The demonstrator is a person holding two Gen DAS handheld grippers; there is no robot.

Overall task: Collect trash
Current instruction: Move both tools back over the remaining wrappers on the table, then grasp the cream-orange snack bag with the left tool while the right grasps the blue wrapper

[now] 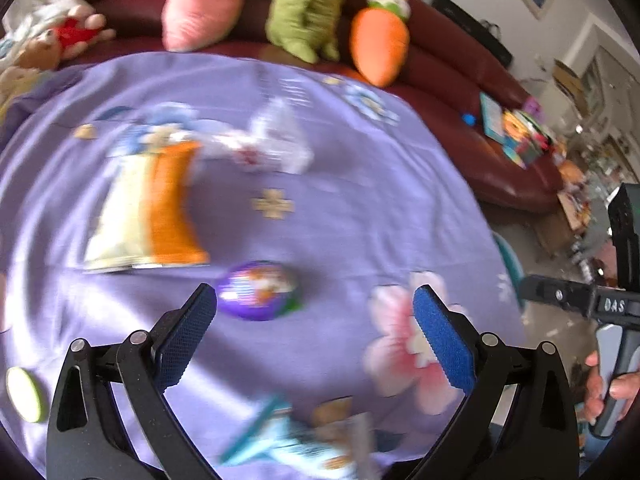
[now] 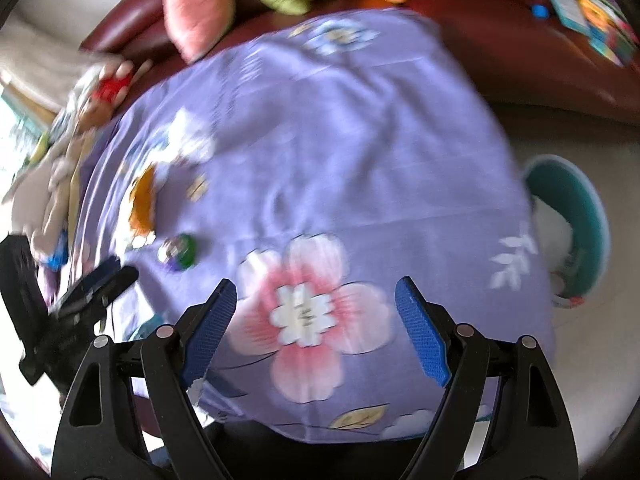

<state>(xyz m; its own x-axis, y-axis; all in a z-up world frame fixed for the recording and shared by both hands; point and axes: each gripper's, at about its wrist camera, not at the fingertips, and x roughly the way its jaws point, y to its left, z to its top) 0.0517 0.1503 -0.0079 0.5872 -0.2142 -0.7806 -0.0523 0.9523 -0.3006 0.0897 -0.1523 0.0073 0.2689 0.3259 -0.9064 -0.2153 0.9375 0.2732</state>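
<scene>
Both tongs empty and wide open over a cloth strewn with trash.

Your left gripper (image 1: 314,336) hangs spread, the purple wrapper (image 1: 258,291) just past its left pad at 12 o'clock; blur may make you close on cloth (image 1: 360,220) alone. Farther out at 10, the orange bag (image 1: 148,208) could slide. Your right gripper (image 2: 316,330) is open over a printed flower; the bin (image 2: 576,224) sits at 2, off the table's edge.

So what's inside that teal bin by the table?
The teal bin shows something white inside, perhaps a liner or paper. The purple tablecloth hides its near side.
</scene>
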